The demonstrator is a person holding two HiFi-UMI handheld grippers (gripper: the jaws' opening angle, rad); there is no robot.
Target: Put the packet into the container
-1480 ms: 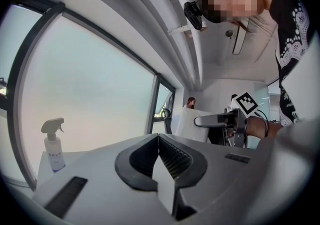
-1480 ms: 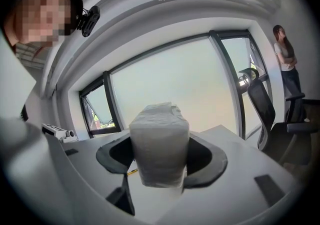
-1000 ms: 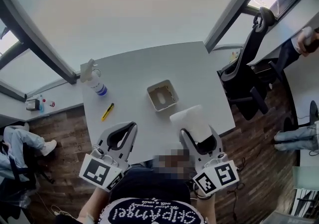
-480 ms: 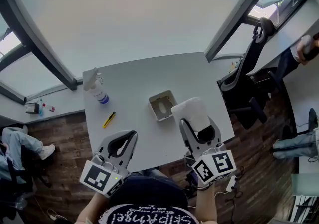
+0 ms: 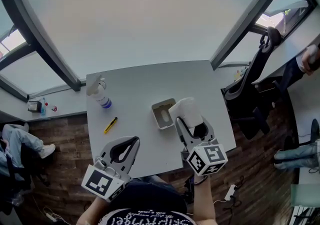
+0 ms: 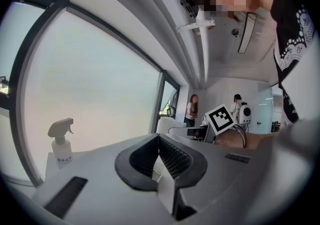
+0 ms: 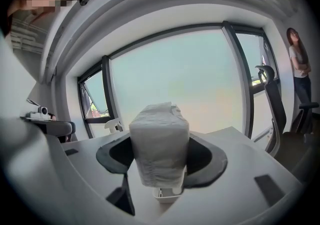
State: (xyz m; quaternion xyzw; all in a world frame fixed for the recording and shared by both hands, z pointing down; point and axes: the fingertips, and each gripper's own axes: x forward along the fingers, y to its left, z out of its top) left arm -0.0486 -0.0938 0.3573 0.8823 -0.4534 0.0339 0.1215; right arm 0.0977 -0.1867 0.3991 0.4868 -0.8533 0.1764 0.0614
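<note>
A white soft packet [image 5: 185, 110] is held up by my right gripper [image 5: 189, 121], which is shut on it. In the right gripper view the packet [image 7: 160, 141] fills the gap between the jaws. The small open square container [image 5: 163, 113] sits on the grey table [image 5: 145, 81] just left of the packet, and its rim [image 7: 167, 196] shows right under the packet. My left gripper [image 5: 131, 145] hangs over the table's near edge, well left of the container. It is shut and empty, and its pads [image 6: 167, 156] meet.
A spray bottle [image 5: 100, 95] stands at the table's far left corner, with a yellow marker [image 5: 110, 125] lying nearer. A black office chair [image 5: 252, 86] stands just off the table's right side. People stand in the background of both gripper views.
My right gripper has carried the packet forward and left, from near the table's front edge to the container's right rim. The left gripper has stayed where it was.
</note>
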